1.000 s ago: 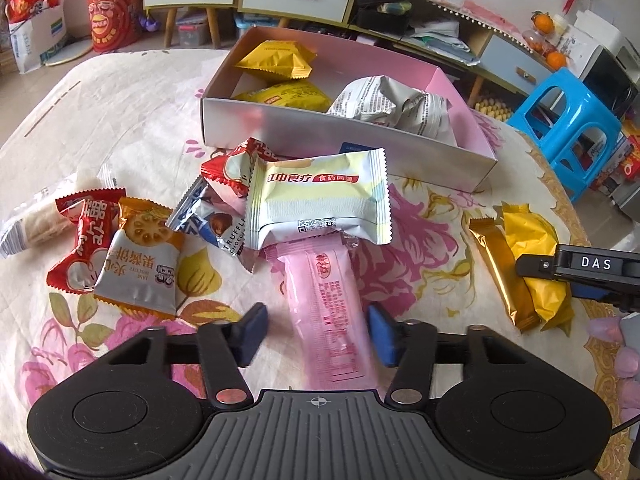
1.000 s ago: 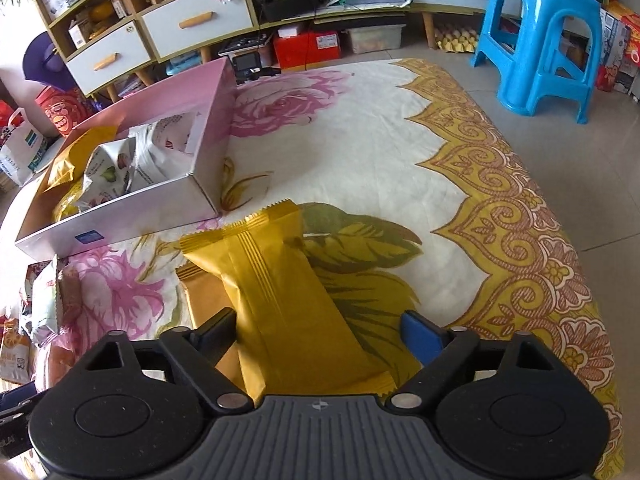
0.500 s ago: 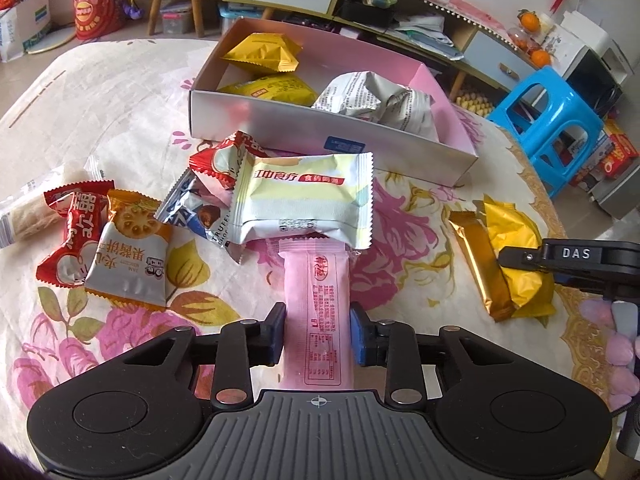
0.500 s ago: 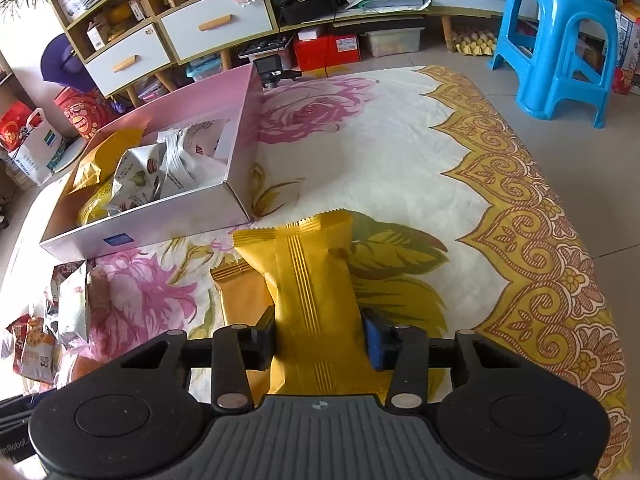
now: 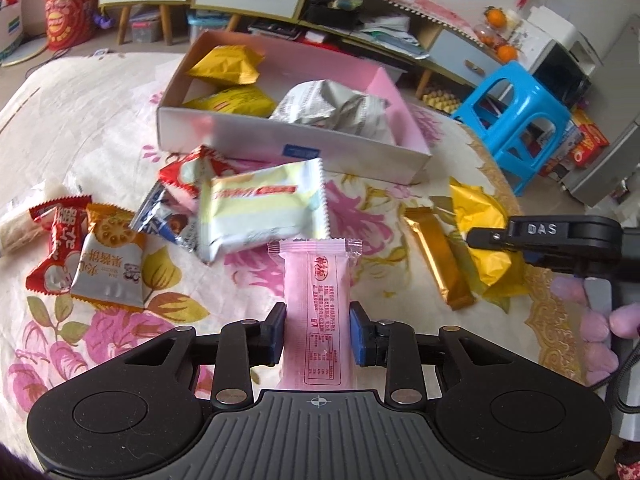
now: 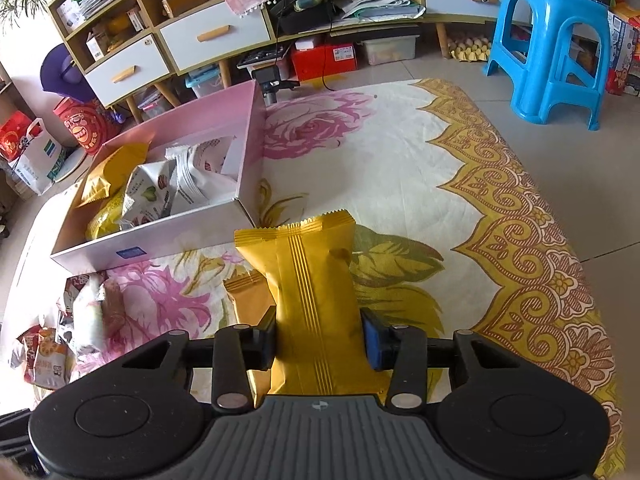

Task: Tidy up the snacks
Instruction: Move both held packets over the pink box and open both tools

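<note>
My left gripper (image 5: pixel 318 330) is shut on a pink snack packet (image 5: pixel 318 300) and holds it above the floral tablecloth. My right gripper (image 6: pixel 318 338) is shut on a yellow snack packet (image 6: pixel 310 276); it also shows in the left wrist view (image 5: pixel 478 216), held at the right. The pink-lined box (image 5: pixel 280 148) stands beyond, holding yellow packets (image 5: pixel 224 66) and a silver packet (image 5: pixel 336 110). In the right wrist view the box (image 6: pixel 168 236) lies up and left of the yellow packet.
Loose snacks lie left of centre: a pale green packet (image 5: pixel 264 208), a red packet (image 5: pixel 188 172), an orange-and-silver packet (image 5: pixel 110 260). A gold bar packet (image 5: pixel 440 256) lies by the right gripper, also in the right wrist view (image 6: pixel 250 294). A blue stool (image 6: pixel 554 46) stands past the table edge.
Both grippers closed from open onto their packets, the left on the pink one and the right on the yellow one, and both packets have lifted off the cloth.
</note>
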{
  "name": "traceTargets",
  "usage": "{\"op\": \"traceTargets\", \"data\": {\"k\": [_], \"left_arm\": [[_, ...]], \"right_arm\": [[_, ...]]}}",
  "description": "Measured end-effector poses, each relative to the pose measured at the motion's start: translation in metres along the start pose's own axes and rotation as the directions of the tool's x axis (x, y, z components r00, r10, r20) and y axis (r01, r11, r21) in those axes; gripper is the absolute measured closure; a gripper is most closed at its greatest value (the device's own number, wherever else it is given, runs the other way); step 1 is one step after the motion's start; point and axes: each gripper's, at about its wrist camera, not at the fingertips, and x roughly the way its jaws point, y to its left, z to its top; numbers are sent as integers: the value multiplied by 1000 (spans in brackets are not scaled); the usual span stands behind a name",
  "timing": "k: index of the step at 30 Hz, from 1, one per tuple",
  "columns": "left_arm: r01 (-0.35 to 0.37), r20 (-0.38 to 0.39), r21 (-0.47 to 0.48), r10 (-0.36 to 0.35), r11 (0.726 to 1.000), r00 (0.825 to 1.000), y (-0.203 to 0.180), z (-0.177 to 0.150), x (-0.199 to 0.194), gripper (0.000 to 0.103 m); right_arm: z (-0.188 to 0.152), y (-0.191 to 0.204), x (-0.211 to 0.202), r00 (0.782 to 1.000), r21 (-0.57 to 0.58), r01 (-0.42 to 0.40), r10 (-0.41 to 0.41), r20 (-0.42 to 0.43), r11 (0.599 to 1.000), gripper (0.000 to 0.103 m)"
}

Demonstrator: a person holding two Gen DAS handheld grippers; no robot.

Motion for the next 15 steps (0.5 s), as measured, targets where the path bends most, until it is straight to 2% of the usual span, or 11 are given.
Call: {"op": "traceTargets", "data": {"k": [9,15], "left_arm": [[38,29,32,-39,999,999,-11,3,-12,74],[49,51,15,-49,999,997,-6,8,-20,74]], "right_arm": [[4,4,-10,1000,13,-7,7,15,1000,71],[9,13,-18,999,18,-21,21,33,1000,71]]}}
